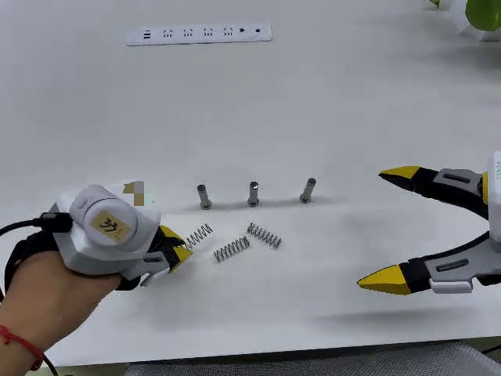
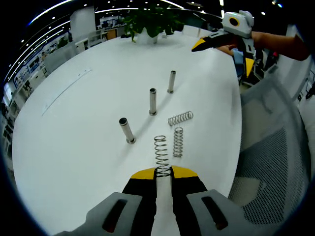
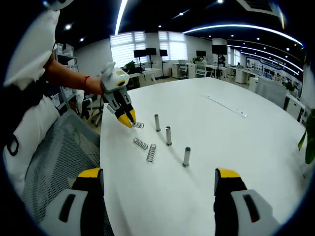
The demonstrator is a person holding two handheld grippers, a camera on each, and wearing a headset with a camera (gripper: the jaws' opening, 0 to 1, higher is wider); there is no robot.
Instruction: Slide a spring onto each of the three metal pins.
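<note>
Three short metal pins stand upright in a row on the white table: left pin point(image 1: 204, 196), middle pin point(image 1: 253, 193), right pin point(image 1: 308, 189). Just in front of them lie two loose springs point(image 1: 232, 249) point(image 1: 264, 235). My left gripper point(image 1: 178, 249) point(image 2: 163, 172) is shut on the near end of a third spring point(image 1: 198, 235) point(image 2: 161, 153), which points toward the left pin point(image 2: 126, 130). My right gripper point(image 1: 390, 227) point(image 3: 158, 177) hovers open and wide at the right, apart from everything, facing the pins point(image 3: 168, 135).
A white power strip point(image 1: 200, 34) lies at the far side of the table. A green plant point(image 1: 481, 12) stands at the far right corner. A grey mesh chair point(image 1: 313, 362) sits under the near table edge.
</note>
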